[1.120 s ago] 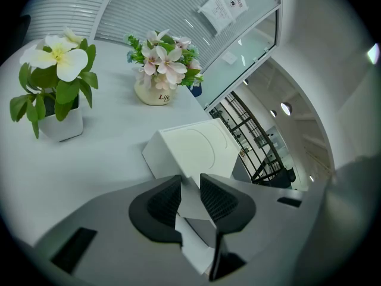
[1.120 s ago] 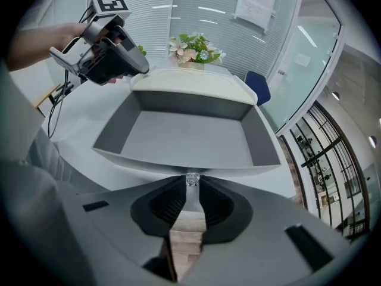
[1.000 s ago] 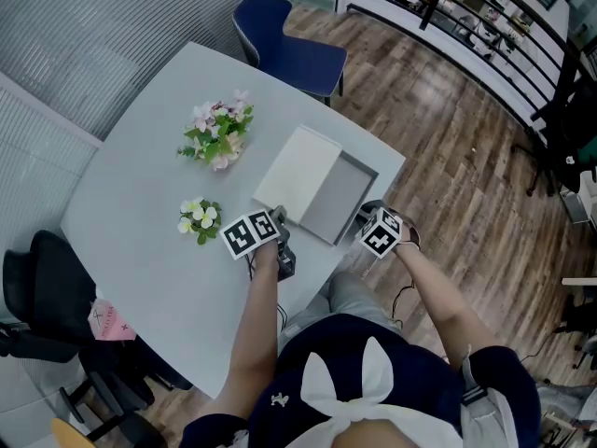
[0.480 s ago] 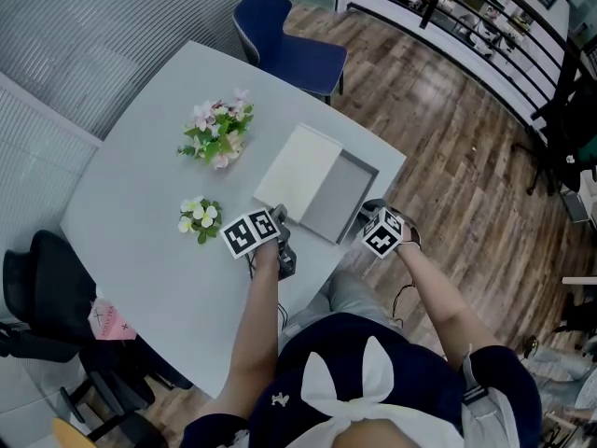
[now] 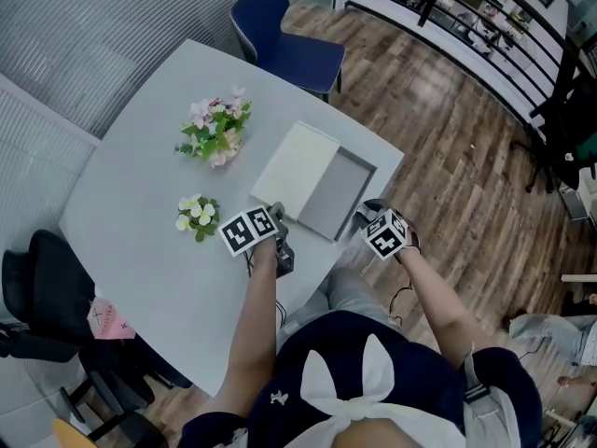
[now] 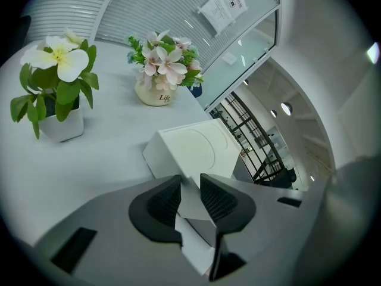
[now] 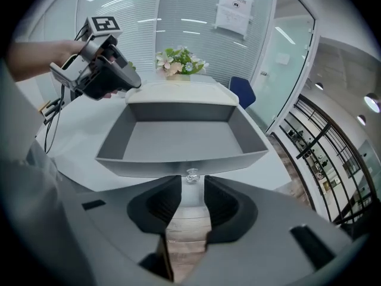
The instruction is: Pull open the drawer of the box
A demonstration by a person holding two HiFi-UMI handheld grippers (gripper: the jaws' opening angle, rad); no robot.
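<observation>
My right gripper (image 7: 191,188): jaws just opened, knob (image 7: 191,176) between tips, pads off it. My left gripper (image 6: 190,189) clamped on box (image 6: 189,151) corner, unmoved. Drawer (image 7: 178,159) stands pulled out toward table (image 5: 140,203) edge, as before. I see knob only in right gripper view, whole box lid only in head view.

The navy top (image 5: 410,367) bears a white bow (image 5: 338,381); left claw (image 6: 190,185) and right claw (image 7: 191,187) are grey with black pads (image 6: 162,202).
</observation>
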